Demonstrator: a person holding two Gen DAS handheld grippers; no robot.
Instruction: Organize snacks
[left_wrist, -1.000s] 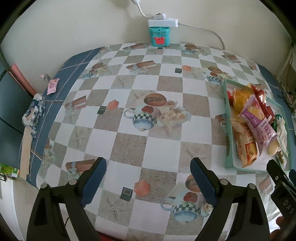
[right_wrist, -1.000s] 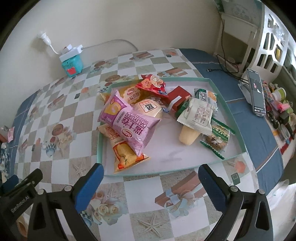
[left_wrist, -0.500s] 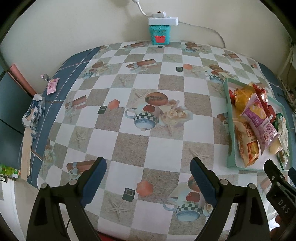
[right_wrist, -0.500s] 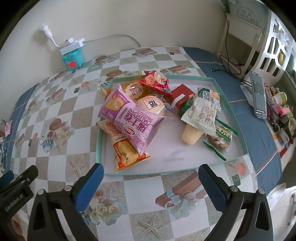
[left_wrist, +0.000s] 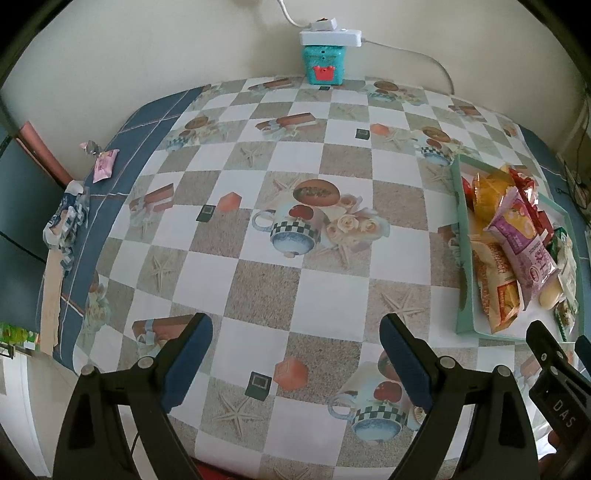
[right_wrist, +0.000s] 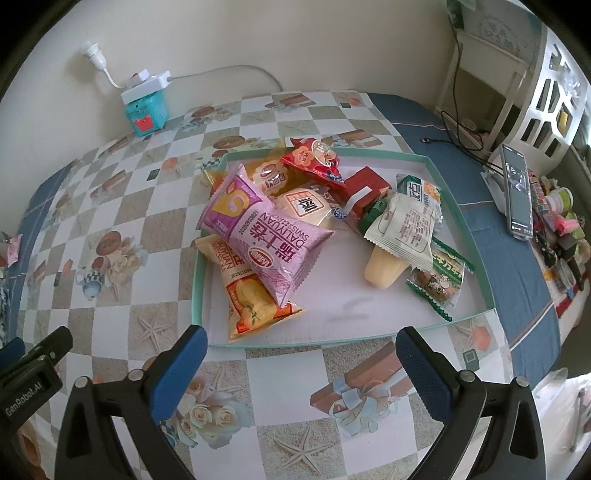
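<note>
Blue-padded jaws stand wide and empty on both the right gripper (right_wrist: 301, 354) and the left gripper (left_wrist: 295, 343), each hovering above the checked tablecloth (left_wrist: 332, 302), nothing between them. Beyond the right one, the snacks sit heaped in the green tray (right_wrist: 197, 295). Slick, puffy packets like the purple bag (right_wrist: 266, 236) overlap the orange bag (right_wrist: 251, 299), so a pinch could slip or drag 2 packets together. Farther back, the red packet (right_wrist: 314, 158) and others half bury each other; their count stays unclear.
</note>
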